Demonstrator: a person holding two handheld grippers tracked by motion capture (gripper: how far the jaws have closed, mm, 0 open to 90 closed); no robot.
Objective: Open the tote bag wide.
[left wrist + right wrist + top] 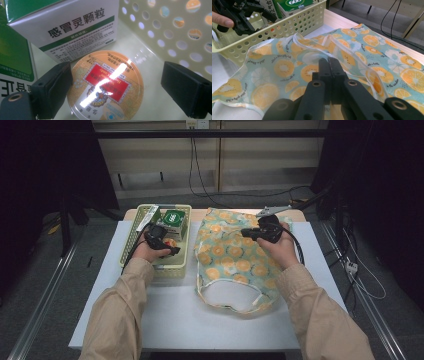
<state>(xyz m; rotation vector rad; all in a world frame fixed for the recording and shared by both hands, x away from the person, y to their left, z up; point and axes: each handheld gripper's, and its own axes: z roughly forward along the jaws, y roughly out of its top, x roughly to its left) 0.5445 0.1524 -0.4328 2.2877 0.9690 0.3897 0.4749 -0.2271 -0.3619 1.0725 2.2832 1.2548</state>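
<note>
Inside the basket (175, 35), my left tool (116, 82) is spreading wide around a round tin (105, 85) (label readable up close); my right tool (329, 66) is pinching the fruit-print bag (287, 67).

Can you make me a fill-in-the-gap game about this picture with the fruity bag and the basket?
1. The left gripper has its jaws open on either side of a round ____.
2. That thing lies inside the pale yellow ____.
3. The right gripper is shut on the bag, which is printed with slices of ____.
4. The white box next to the round thing has a ____ stripe.

Missing words: tin; basket; orange; green
</note>
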